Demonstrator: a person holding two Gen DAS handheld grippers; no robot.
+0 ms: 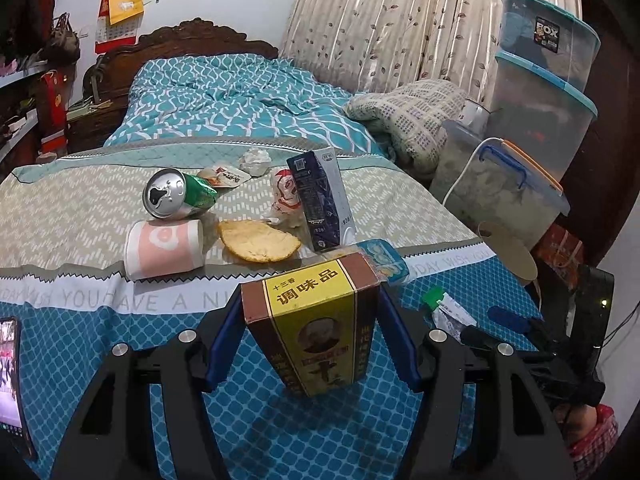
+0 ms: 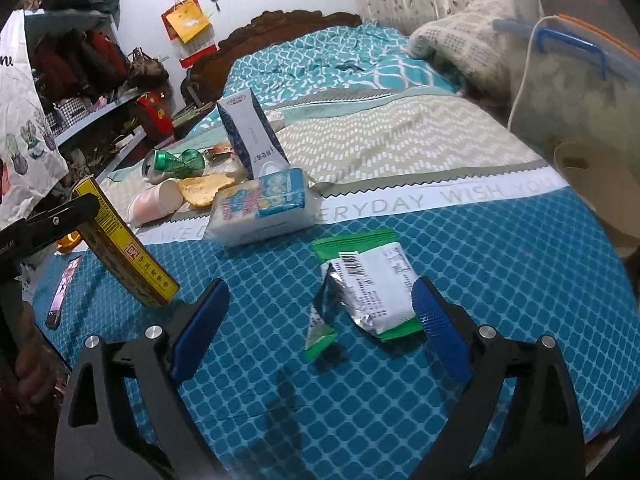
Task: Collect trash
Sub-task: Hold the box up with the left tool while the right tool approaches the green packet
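My left gripper [image 1: 310, 308] is shut on a yellow and brown seasoning box [image 1: 316, 324] and holds it above the blue tablecloth; the box also shows in the right wrist view [image 2: 124, 248]. My right gripper [image 2: 320, 304] is open, low over a torn green and white wrapper [image 2: 372, 288], which lies between its fingers. Beyond lie a green can [image 1: 178, 194], a pink paper cup [image 1: 164, 248], a yellow peel [image 1: 258, 240], a dark blue carton [image 1: 322, 200], a blue tissue pack [image 2: 264, 204] and crumpled paper [image 1: 254, 161].
A phone [image 2: 62, 288] lies at the left table edge. Clear storage boxes [image 1: 504, 188] stand stacked at the right. A bed with a teal quilt [image 1: 240, 96] lies behind the table. A white printed bag [image 2: 24, 128] hangs at the left.
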